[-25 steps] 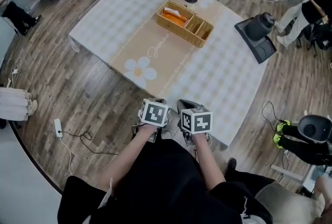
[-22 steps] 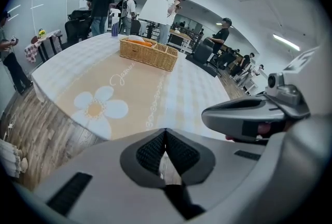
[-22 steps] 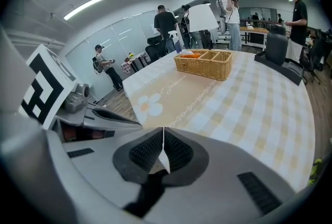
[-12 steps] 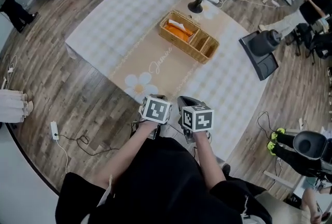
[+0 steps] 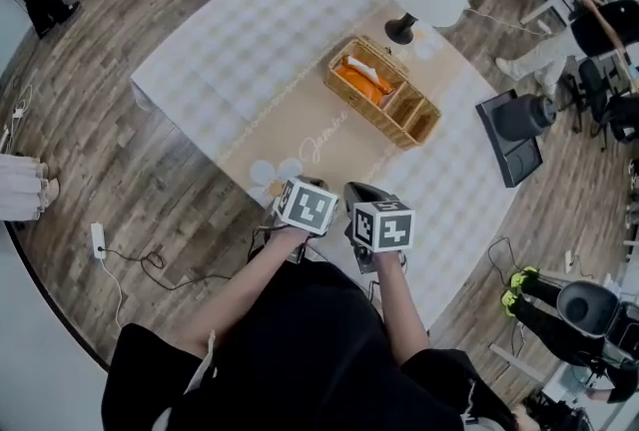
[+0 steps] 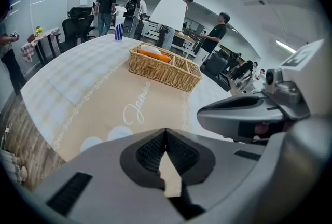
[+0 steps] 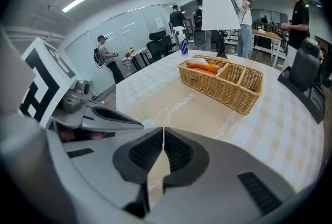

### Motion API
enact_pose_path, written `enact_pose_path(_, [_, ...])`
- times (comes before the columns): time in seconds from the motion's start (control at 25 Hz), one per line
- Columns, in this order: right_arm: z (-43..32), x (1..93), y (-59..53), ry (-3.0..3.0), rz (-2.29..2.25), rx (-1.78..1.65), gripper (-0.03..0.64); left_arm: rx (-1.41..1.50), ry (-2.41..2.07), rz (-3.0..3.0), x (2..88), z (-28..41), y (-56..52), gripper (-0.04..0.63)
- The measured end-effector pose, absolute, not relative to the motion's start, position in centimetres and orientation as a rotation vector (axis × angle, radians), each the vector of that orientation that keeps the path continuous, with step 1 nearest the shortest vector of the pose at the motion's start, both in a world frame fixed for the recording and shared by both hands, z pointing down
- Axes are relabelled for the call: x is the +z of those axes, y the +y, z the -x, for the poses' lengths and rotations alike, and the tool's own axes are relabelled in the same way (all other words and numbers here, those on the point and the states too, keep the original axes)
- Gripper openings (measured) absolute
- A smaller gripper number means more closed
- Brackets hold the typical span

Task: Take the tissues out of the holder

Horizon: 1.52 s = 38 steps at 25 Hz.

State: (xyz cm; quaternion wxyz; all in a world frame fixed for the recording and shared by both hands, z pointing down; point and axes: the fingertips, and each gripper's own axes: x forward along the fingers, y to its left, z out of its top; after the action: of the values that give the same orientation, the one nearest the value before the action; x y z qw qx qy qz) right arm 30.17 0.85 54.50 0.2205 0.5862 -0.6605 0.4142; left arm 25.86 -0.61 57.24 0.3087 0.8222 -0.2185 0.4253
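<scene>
On the checked tablecloth (image 5: pixel 240 50), a rectangular wicker holder (image 5: pixel 371 112) holds orange tissues (image 5: pixel 367 80)

My left gripper (image 6: pixel 165 135) and right gripper (image 7: pixel 163 135) are smooth grey moulded shells. Each has black ribbed rubber pads (image 6: pixel 150 154) set in a dark rounded recess, and a dark rectangular slot on each jaw's flank. Each carries a white cube (image 5: pixel 308 207) printed with black square markers. I wear a loose black top (image 5: pixel 300 349), its sleeves stopping short of my forearms.

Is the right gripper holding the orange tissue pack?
No, the right gripper is shut and empty; the orange tissue pack lies in the woven wicker basket.
</scene>
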Motion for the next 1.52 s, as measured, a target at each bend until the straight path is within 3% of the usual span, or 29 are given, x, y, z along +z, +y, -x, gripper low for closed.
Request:
enact_pose_path(0.72, [-33.2, 54.5, -7.8, -1.836, -1.560, 1.073, 0.020, 1.097, -0.588, -2.114, 58.3, -26.7, -6.9, 0.002])
enact_pose_path(1.52, [-36.9, 54.9, -13.8, -1.828, -1.461, 0.952, 0.118, 1.072, -0.604, -2.036, 60.4, -26.3, -9.3, 0.002])
